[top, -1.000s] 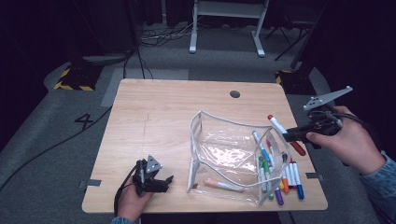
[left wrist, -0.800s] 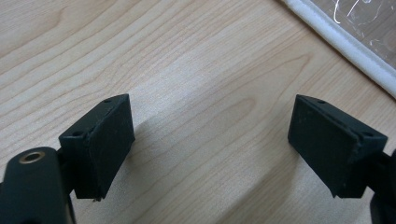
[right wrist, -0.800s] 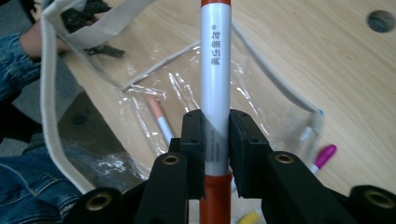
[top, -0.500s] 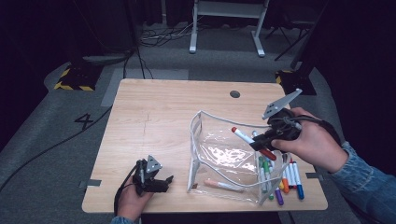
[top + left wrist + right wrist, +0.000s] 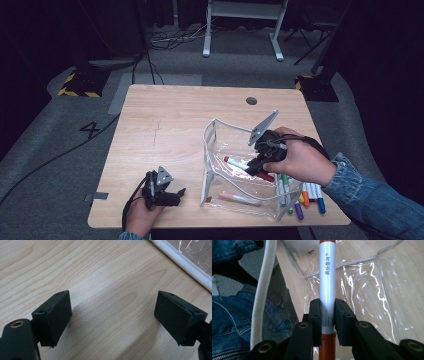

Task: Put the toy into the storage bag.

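A clear plastic pouch (image 5: 235,172) with a white zip rim stands open on the wooden table (image 5: 170,125). My right gripper (image 5: 256,167) is shut on a red-capped white marker (image 5: 239,163), held over the pouch's mouth and pointing left. In the right gripper view the marker (image 5: 327,277) runs straight up between the pads, with the pouch's rim (image 5: 263,290) at the left. A pink marker (image 5: 239,198) lies inside the pouch. My left gripper (image 5: 175,195) rests at the table's front left, open, its jaws wide over bare wood (image 5: 112,302).
Several coloured markers (image 5: 305,195) lie on the table to the right of the pouch, near the front right corner. A round cable hole (image 5: 251,100) sits at the table's far side. The pouch's white edge (image 5: 185,265) crosses the corner of the left gripper view.
My right hand has carried the red-capped marker leftward and down, from beside the table's right edge to over the pouch's mouth. The left gripper has stayed put.
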{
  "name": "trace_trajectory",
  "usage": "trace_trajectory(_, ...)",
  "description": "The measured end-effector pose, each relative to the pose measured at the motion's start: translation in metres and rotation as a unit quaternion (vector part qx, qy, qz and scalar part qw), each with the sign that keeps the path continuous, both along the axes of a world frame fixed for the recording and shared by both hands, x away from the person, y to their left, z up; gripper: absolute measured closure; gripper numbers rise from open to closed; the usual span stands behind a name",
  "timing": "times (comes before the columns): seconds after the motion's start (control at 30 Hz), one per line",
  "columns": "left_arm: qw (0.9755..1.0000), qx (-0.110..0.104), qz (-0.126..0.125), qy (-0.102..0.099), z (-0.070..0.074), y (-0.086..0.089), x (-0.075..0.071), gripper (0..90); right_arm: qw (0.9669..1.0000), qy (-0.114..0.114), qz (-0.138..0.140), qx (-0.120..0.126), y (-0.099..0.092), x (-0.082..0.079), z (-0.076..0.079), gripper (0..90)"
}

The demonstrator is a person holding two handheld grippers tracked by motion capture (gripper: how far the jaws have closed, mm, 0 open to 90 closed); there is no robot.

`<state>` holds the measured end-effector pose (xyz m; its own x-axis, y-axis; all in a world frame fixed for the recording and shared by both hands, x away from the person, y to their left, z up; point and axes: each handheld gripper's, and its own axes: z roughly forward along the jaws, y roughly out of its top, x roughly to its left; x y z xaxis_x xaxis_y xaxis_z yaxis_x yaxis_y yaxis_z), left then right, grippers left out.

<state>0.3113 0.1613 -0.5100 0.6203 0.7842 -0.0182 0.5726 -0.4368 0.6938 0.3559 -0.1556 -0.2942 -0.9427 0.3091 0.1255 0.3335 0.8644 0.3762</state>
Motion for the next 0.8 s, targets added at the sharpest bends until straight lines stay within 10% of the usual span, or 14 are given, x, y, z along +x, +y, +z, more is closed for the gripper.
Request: trace_trajectory(0.8, 1.0, 0.0, 0.0, 0.0, 0.0, 0.0, 0.0, 14.8, 0.993, 0.05, 0.058, -0.09, 0.036, 0.012, -0.066, 76.8)
